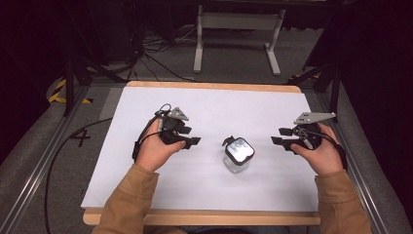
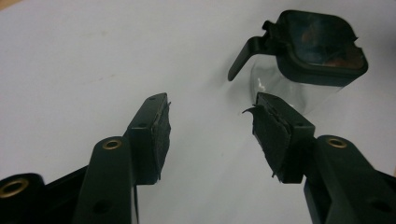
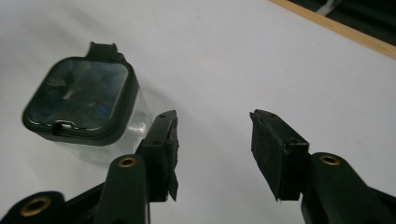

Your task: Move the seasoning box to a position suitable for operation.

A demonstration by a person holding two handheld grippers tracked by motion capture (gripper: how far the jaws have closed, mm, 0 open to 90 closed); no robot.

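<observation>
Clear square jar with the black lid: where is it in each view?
High view: clear square jar with black lid, centre, on the white table sheet.
Left gripper view: upper right, beyond the right jaw.
Right gripper view: left, beside the left jaw.
Shared landmark: the lid's black latch tab.

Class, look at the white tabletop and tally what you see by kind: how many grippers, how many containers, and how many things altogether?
Grippers: 2, the left gripper and the right gripper, both with jaws open.
Containers: 1, a clear jar with a black lid, standing between them.
Total: 3
</observation>
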